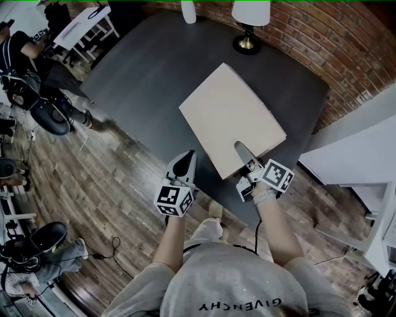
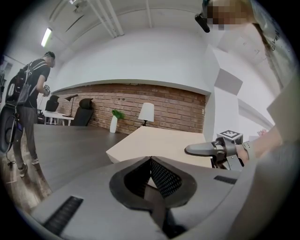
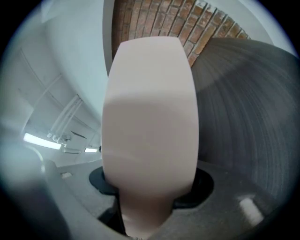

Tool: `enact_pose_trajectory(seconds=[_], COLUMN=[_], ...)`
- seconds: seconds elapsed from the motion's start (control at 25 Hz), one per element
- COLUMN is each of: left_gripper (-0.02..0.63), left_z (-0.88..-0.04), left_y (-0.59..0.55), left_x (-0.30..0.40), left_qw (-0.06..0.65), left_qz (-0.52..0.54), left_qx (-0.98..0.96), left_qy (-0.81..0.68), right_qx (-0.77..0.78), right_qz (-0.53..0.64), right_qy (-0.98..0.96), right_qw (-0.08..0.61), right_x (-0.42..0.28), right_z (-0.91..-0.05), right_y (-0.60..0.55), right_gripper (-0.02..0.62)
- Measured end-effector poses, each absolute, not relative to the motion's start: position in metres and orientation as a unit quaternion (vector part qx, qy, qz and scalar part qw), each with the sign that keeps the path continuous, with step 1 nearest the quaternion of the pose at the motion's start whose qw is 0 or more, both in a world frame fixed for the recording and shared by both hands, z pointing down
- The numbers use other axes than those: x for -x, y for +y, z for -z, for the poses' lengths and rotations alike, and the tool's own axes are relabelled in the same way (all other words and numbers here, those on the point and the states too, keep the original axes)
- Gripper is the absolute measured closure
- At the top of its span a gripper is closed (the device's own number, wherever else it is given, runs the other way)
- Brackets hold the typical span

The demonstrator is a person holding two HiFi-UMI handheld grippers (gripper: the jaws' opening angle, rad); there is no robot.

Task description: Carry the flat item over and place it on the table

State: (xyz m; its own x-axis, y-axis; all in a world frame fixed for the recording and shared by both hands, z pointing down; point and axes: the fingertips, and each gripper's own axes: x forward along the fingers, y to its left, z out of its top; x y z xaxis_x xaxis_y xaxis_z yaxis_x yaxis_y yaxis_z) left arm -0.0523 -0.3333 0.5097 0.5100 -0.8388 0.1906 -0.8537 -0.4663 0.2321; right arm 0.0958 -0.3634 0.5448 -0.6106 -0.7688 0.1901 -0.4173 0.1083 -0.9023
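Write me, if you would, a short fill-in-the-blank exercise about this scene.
1. The right tongs are shut on the flat board, while the left tongs are shut on ____.
2. The lamp stands on the dark table before a ____ wall.
3. The white vase holds a ____ plant.

Missing words: nothing; brick; green.

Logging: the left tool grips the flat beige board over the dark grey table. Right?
No: the right tool grips the flat beige board over the dark grey table, as the right gripper view shows. The left tool is shut, empty.
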Motion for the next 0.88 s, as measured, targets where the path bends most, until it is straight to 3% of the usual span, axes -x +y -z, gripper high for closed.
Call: enact_pose_trajectory(seconds=[0.88], left_gripper=[0.607], left_z=[-0.516], left_y=[-0.348], left_x=[0.06], left_qw=[0.162], left_qz=[-0.021], left_qx=[-0.851], left_qy=[-0.499], right_qx=[0.439], right_qz=[0.619], right_qy=[0.612], right_qw=[0.222], right_x=[-0.098], right_z=[-0.587], right_y=[-0.41], right_gripper=[0.274])
